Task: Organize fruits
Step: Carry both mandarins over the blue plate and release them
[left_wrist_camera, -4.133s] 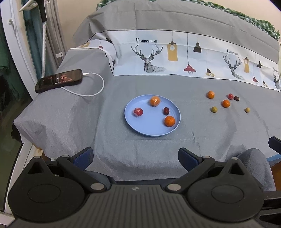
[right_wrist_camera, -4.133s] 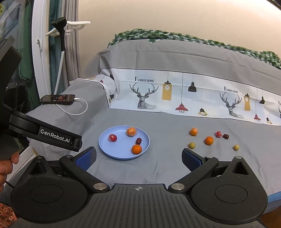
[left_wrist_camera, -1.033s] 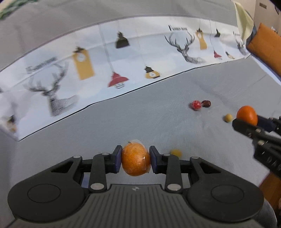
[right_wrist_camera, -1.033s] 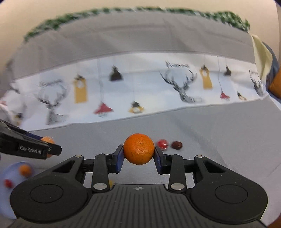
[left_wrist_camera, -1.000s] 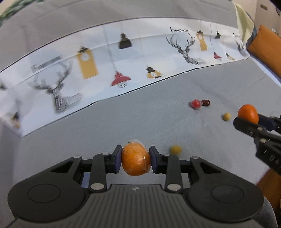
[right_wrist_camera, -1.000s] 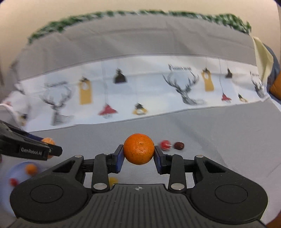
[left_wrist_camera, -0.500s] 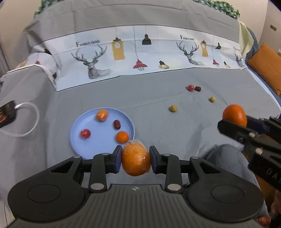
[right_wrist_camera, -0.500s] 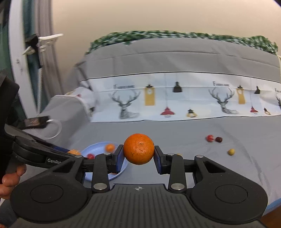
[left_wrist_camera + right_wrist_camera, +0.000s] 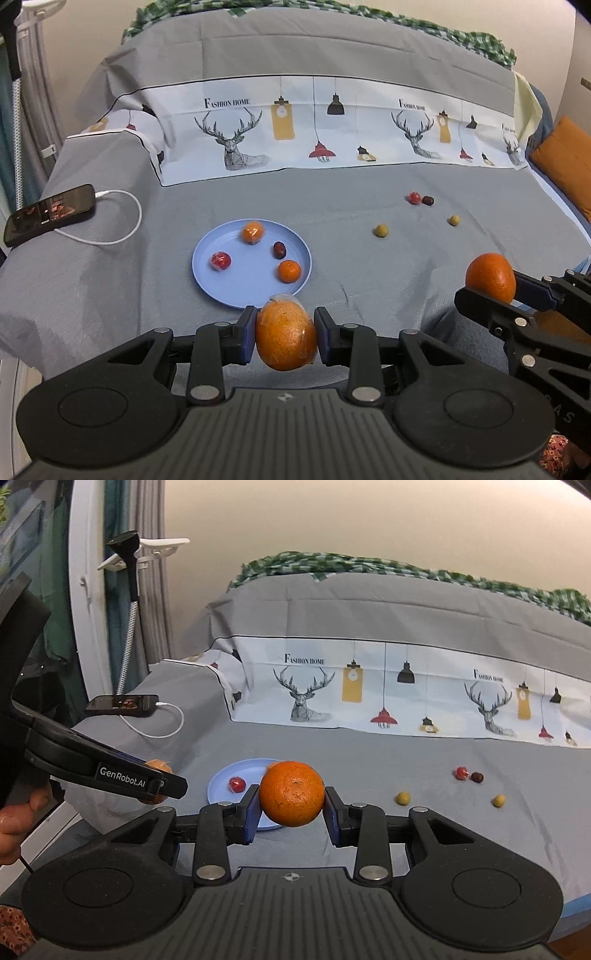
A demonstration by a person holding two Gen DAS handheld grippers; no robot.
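Left gripper (image 9: 284, 334) clamped on a film-wrapped orange (image 9: 285, 338), held above the bed's near edge, hiding part of the blue plate's (image 9: 221, 284) rim. Right gripper (image 9: 291, 808) clamped on a bare orange (image 9: 291, 794), which covers approx. half the plate in the right view. Four small fruits lie w/ the plate; four more sit loose on the grey sheet (image 9: 369, 269), too small to identify. Phone (image 9: 48, 214) at left, screen blurred.

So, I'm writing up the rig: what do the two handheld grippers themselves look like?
Both are matte black plastic: the left gripper and right gripper have linkage fingers with silver rivets, blue pads, round side discs and a ribbed body. The left's side reads "GenRobot.AI" in white.
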